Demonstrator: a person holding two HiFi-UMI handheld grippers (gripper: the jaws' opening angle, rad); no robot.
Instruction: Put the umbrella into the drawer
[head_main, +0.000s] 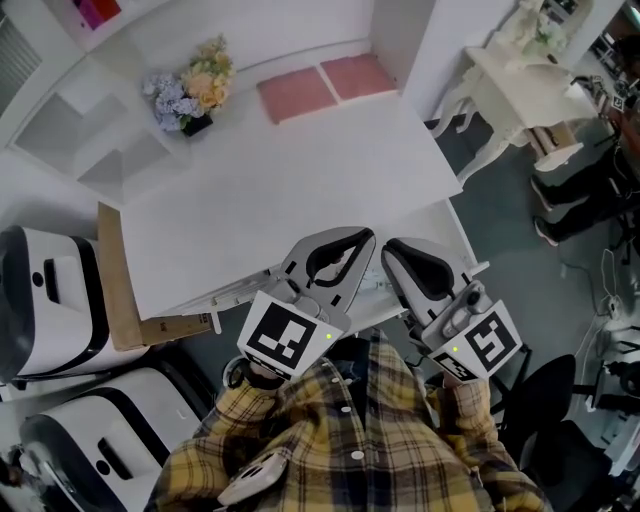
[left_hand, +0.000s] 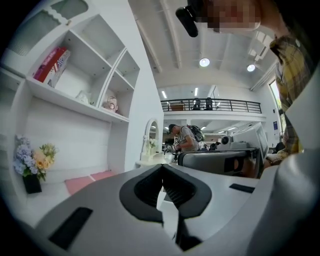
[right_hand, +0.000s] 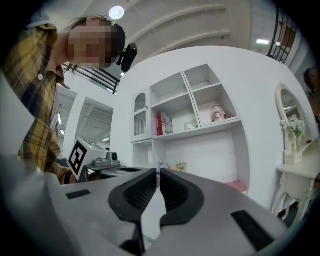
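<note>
Left tongs (head_main: 358, 236): pressed together at the tips, nothing between them; held in front of the person's chest, over the near edge of the bench (head_main: 300, 190).
Right tongs (head_main: 396, 248): pressed together too, and empty; just beside the left tongs, on their right, the two not touching.
Marker cubes: one behind each pair of tongs, the left (head_main: 290, 336) and the right (head_main: 486, 346), close to the yellow plaid shirt (head_main: 350, 445).
Umbrella: shows in no view; whether it lies in the drawer I cannot tell.
Bench top: white and mostly bare; a bunch of flowers (head_main: 192, 88) in a dark pot at the far left corner, two pink mats (head_main: 296, 95) side by side along the far edge.
Shelf unit (head_main: 95, 150): white, rising behind the bench; the right gripper view shows a red book (right_hand: 161, 123) in it.
Surroundings: a brown board (head_main: 116, 285) leaning at the bench's left end; a small white dressing table (head_main: 520, 85) to the right.
</note>
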